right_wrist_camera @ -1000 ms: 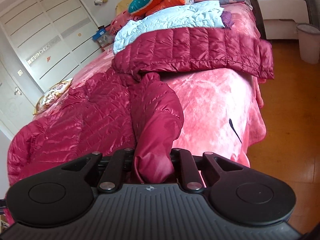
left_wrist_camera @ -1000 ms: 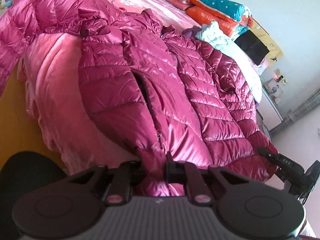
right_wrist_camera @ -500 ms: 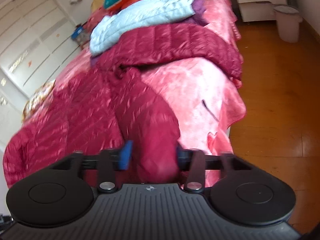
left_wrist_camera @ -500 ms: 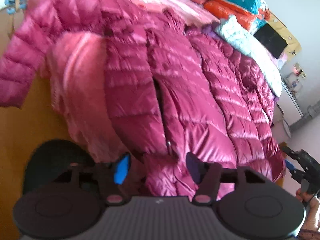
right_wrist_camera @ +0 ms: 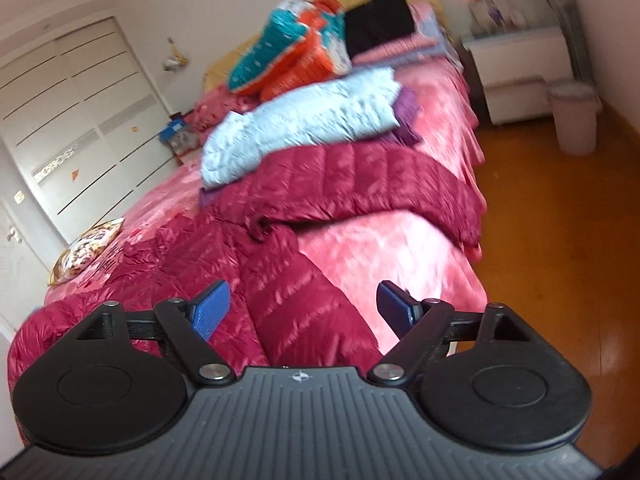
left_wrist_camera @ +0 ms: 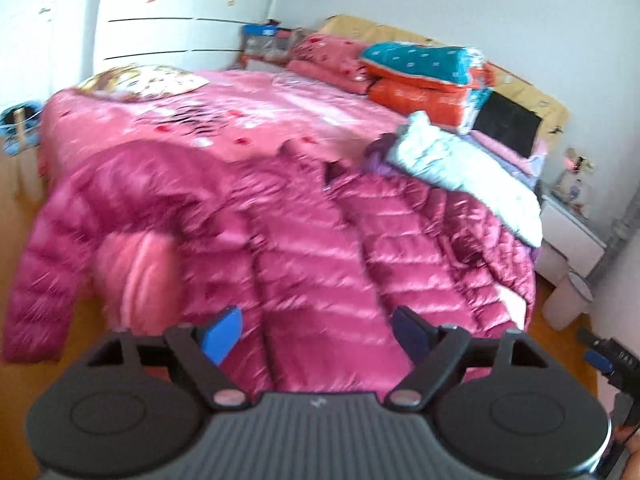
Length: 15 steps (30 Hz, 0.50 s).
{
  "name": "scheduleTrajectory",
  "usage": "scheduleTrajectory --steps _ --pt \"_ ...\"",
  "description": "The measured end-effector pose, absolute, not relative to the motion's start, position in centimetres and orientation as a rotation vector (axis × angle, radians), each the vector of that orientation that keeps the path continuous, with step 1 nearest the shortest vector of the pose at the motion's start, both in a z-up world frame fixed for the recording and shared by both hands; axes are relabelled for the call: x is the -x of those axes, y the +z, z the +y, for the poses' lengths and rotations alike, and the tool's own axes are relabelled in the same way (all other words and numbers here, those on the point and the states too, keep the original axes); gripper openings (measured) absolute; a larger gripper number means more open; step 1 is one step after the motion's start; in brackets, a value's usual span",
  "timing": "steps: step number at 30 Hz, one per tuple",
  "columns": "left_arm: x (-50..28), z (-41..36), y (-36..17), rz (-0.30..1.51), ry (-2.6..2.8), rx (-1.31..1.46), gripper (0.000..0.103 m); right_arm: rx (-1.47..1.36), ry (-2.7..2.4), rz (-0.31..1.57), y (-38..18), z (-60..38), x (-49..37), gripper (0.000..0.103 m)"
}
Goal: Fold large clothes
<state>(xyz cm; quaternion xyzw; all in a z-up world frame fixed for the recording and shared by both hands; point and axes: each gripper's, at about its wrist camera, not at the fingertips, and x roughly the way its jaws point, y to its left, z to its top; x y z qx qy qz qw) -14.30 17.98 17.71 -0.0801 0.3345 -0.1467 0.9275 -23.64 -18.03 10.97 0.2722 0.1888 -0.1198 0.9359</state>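
A large magenta quilted down jacket point(left_wrist_camera: 320, 248) lies spread over the near end of the pink bed point(left_wrist_camera: 248, 120), its hem hanging toward me and one sleeve point(left_wrist_camera: 44, 280) drooping off the left edge. My left gripper point(left_wrist_camera: 318, 334) is open and empty just above the hem. In the right wrist view the jacket point(right_wrist_camera: 304, 304) lies below my right gripper point(right_wrist_camera: 304, 312), which is open and empty; the other sleeve point(right_wrist_camera: 360, 176) stretches across the bed.
A light blue jacket point(left_wrist_camera: 460, 168) and purple cloth lie beyond the collar. Teal and orange folded quilts point(left_wrist_camera: 424, 76) and a black item are stacked at the headboard. A white nightstand point(right_wrist_camera: 516, 68) and bin point(right_wrist_camera: 576, 116) stand on the wooden floor. White wardrobe at left.
Both grippers opened and let go of the jacket's hem, then pulled back and tilted up. The jacket now lies loose on the bed.
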Motion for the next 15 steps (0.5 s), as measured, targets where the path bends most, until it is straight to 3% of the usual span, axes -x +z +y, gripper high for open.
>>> scheduleTrajectory --steps 6,15 --pt "11.3 12.8 17.6 0.630 -0.386 0.077 0.088 -0.484 -0.268 0.369 11.3 -18.0 22.7 0.103" --pt "6.0 6.8 13.0 0.680 -0.414 -0.031 0.088 -0.701 -0.379 0.391 8.5 -24.4 21.1 0.103"
